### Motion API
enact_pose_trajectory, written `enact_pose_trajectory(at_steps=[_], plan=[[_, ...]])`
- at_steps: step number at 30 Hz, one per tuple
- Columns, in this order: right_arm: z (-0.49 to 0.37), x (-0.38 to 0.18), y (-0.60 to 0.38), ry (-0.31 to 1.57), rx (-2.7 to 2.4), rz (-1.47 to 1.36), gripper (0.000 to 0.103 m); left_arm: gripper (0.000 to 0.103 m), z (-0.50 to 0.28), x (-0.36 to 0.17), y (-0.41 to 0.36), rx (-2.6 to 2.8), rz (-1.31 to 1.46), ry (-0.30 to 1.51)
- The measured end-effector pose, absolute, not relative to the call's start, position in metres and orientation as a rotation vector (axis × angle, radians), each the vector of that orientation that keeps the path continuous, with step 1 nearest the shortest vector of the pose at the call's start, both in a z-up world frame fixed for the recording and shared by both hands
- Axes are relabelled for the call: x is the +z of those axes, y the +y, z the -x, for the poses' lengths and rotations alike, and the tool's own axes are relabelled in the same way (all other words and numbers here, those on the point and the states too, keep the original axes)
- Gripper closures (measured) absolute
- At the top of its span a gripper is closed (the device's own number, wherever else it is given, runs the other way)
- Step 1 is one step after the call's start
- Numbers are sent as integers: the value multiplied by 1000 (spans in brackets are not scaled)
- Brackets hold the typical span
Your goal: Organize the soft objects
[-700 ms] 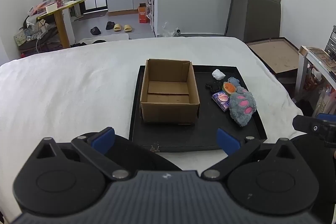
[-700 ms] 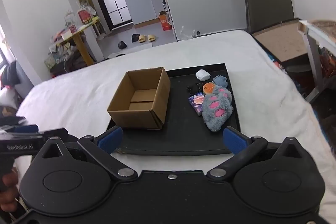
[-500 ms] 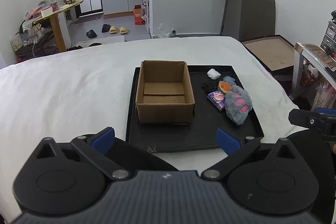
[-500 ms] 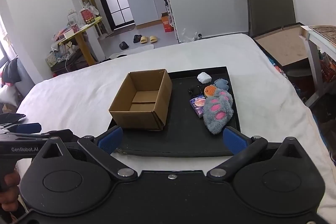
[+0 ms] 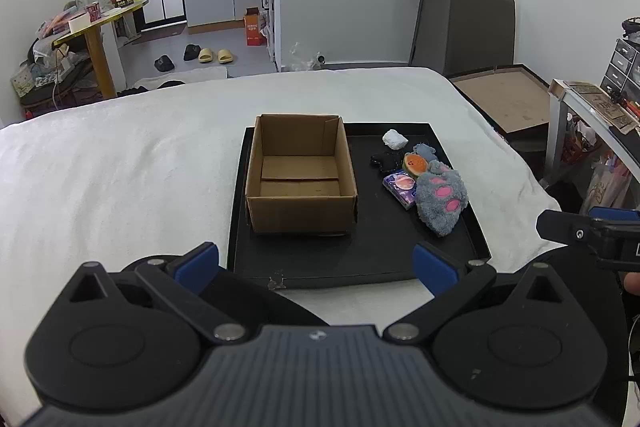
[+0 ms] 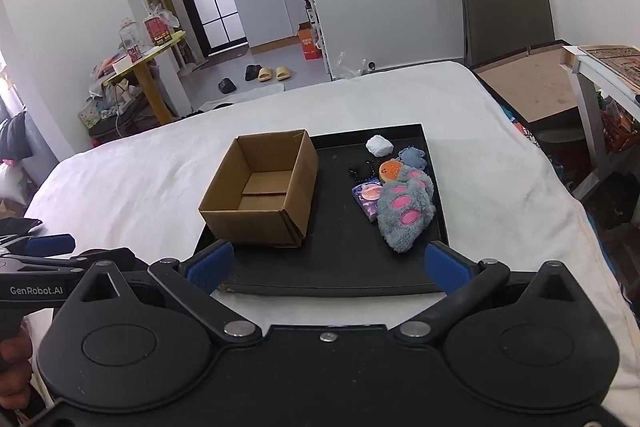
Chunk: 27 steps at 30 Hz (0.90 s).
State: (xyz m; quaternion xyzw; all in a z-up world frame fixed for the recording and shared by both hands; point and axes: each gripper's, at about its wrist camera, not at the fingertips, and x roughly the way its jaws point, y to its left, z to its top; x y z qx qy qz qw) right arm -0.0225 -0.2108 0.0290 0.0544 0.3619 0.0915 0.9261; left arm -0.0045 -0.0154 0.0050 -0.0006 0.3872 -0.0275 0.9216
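Note:
An empty open cardboard box (image 5: 301, 173) (image 6: 260, 189) stands on the left half of a black tray (image 5: 360, 259) (image 6: 340, 267) on a white bed. On the tray's right lie a grey plush paw with pink pads (image 5: 440, 197) (image 6: 404, 213), a purple packet (image 5: 400, 185) (image 6: 368, 197), an orange round toy (image 5: 415, 161) (image 6: 390, 169), a small blue-grey plush (image 5: 425, 150) (image 6: 412, 157), a white wad (image 5: 395, 139) (image 6: 379, 145) and a black item (image 5: 384, 160) (image 6: 362, 169). My left gripper (image 5: 316, 263) and right gripper (image 6: 326, 265) are both open and empty, held before the tray's near edge.
The white bed (image 5: 120, 179) spreads wide to the left. A flat cardboard sheet (image 5: 508, 99) and a side table (image 5: 592, 111) stand to the right. A yellow table (image 5: 100, 23) and slippers (image 5: 216, 55) are on the floor beyond the bed.
Both views have risen and pulled back a little; the tray looks slightly smaller and lower. Both grippers stay open. Nothing on the tray has moved.

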Motion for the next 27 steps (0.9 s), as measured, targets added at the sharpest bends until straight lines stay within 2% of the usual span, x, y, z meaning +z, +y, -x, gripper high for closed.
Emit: enact_pose_trajectory(at_steps=[27], plan=[[22, 26, -209, 758, 182, -98, 0, 0, 1, 5, -13, -67, 2, 810]])
